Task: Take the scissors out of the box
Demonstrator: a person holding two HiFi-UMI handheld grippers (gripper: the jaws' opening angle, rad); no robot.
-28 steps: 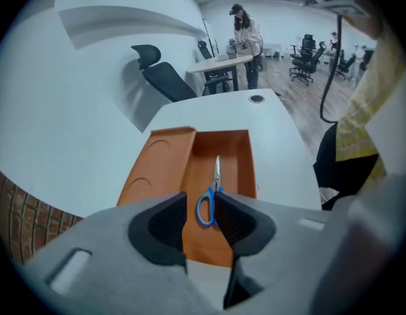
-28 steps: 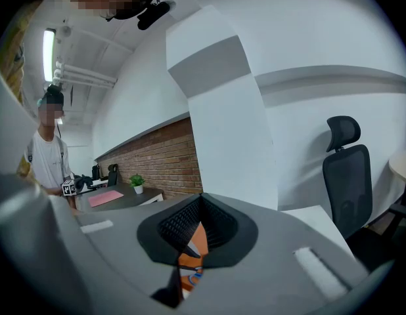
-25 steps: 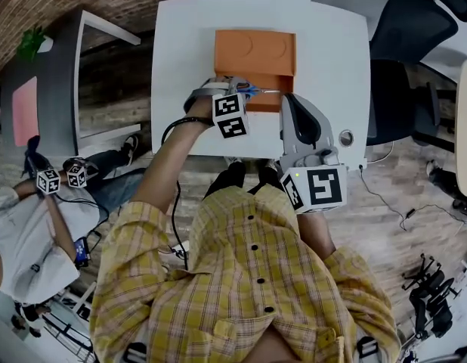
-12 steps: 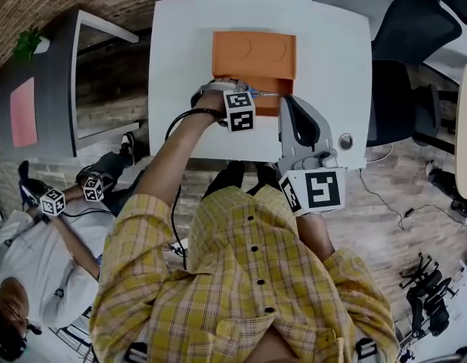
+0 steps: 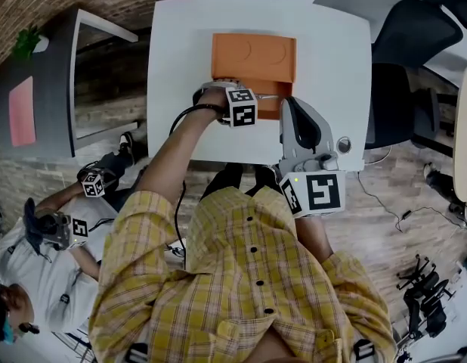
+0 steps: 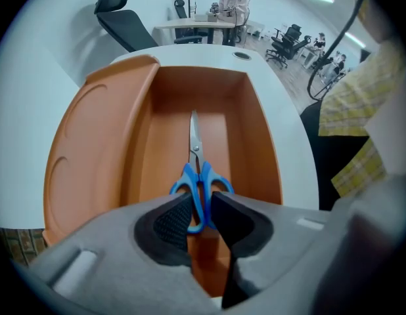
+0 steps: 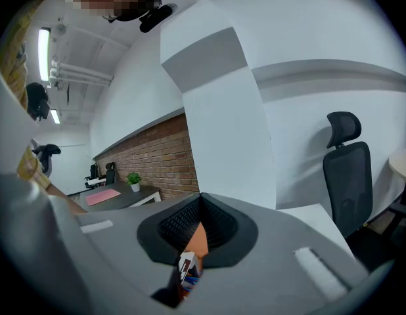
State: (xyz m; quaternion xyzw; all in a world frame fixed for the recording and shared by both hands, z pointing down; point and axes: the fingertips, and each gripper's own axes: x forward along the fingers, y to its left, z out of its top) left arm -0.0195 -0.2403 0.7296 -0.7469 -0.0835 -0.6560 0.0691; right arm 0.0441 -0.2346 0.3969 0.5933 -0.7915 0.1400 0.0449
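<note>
The orange box [image 5: 273, 106] lies open on the white table [image 5: 180, 66], its lid [image 5: 252, 55] folded back on the far side. In the left gripper view the blue-handled scissors [image 6: 195, 151] lie along the box floor [image 6: 223, 130], blades pointing away. My left gripper [image 6: 198, 210] points straight down into the box; its jaws are closing, with the scissors' handles between the pads. From the head view only its marker cube [image 5: 242, 107] shows. My right gripper [image 5: 291, 104] rests at the box's right side with nothing in it, jaws together.
A black office chair [image 5: 415, 36] stands beyond the table's right edge. A round cable grommet [image 5: 344, 144] sits near the table's near right corner. A dark desk [image 5: 52, 89] is at the left. Another person with marker cubes [image 5: 94, 181] is at the lower left.
My left gripper has sunk into the box and shifted slightly right. The right gripper has kept still. The person at the lower left has moved their hands.
</note>
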